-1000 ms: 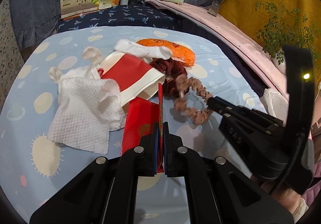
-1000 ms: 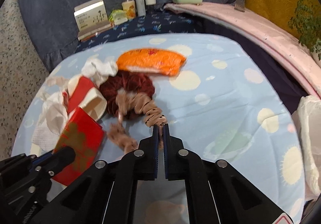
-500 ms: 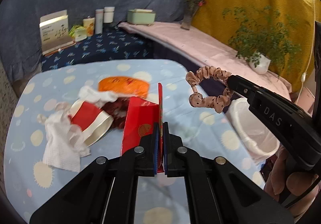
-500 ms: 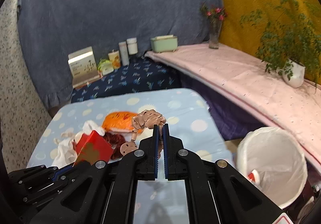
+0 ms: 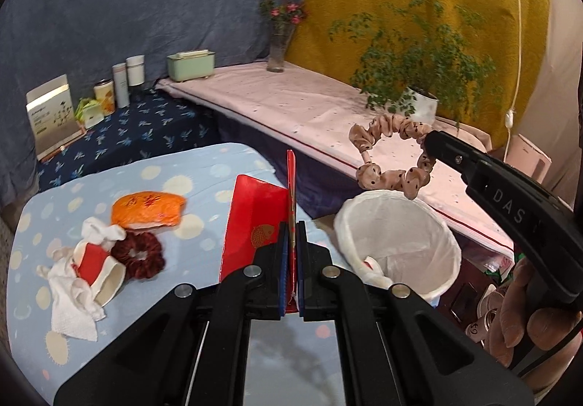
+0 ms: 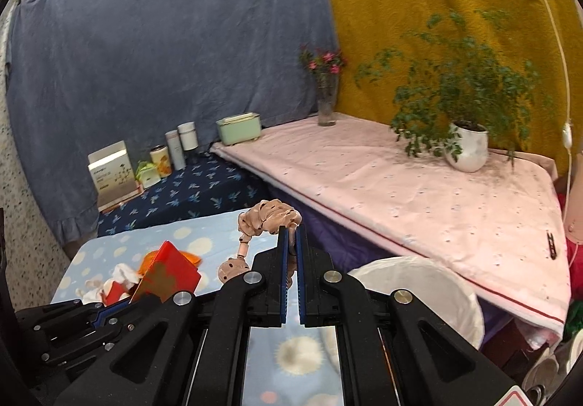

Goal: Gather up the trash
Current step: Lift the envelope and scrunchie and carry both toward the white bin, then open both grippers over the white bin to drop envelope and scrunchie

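Two grippers each carry one piece of trash, and the move ahead seems to turn on how each load sits relative to the white-lined bin (image 5: 400,245).

Nearest in the left wrist view, the left gripper (image 5: 290,253) is closed flat on the lower edge of a red paper envelope (image 5: 255,224). The envelope stands upright from the pinch, long axis pointing forward and up along the fingers, one flap folded out to the left. It hangs over the near right corner of the blue spotted table (image 5: 204,173), with the bin just beyond and to the right.

The right gripper (image 5: 428,147) comes in from the right, clamped on a tan dotted scrunchie (image 5: 391,158). The loop hangs off the fingertips toward the left and, in this view, sits above the far rim of the bin's opening. In the right wrist view the right gripper (image 6: 290,249) shows its fingers nearly together on the fabric, the scrunchie (image 6: 267,220) curling up and left, the bin (image 6: 419,282) low to the right.

By that layout, the right hand is likely nearer a drop; the left has to travel right.

Farther back on the table lie an orange wrapper (image 5: 147,207), a dark red scrunchie (image 5: 138,255), a red-and-white paper cup (image 5: 98,265) and crumpled white tissue (image 5: 73,304), uncollected.
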### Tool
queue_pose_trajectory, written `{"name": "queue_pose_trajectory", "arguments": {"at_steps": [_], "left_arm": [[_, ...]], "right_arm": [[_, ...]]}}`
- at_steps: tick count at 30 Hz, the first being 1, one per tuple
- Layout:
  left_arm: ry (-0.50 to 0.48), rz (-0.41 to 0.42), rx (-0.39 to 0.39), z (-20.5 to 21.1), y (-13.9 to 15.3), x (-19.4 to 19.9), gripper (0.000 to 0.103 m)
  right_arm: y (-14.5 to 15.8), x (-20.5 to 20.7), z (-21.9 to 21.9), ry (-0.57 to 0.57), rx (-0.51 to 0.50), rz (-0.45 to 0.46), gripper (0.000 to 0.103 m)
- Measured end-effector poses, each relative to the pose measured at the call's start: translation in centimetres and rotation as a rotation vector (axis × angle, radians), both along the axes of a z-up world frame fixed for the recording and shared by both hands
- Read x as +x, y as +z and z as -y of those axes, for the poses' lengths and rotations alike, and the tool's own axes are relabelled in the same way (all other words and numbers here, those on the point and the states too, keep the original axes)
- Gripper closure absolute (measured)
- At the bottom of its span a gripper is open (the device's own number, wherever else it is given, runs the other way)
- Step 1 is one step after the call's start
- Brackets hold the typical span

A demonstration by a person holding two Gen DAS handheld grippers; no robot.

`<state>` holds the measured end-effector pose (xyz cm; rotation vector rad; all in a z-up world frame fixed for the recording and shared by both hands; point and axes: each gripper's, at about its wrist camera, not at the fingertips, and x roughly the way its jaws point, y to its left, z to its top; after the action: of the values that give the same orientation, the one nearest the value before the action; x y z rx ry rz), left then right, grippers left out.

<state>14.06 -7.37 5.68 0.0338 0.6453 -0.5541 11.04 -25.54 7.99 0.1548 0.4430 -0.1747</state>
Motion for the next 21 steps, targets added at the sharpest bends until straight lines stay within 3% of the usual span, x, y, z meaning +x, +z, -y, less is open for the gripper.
{"name": "queue_pose_trajectory", "arguments": {"at_steps": [11,21], "left_arm": [[-0.127,0.013,0.027,7.7,0.5,-1.6,0.1],[-0.214,-0.023,0.052,12.9,-1.1,-1.7,0.1]], "right_arm": [[-0.4,-3.2,6.8,-0.133,0.016,0.0,0.099],[-2.3,-4.1,10.8,-0.184,0.032,-0.027,0.099]]}}
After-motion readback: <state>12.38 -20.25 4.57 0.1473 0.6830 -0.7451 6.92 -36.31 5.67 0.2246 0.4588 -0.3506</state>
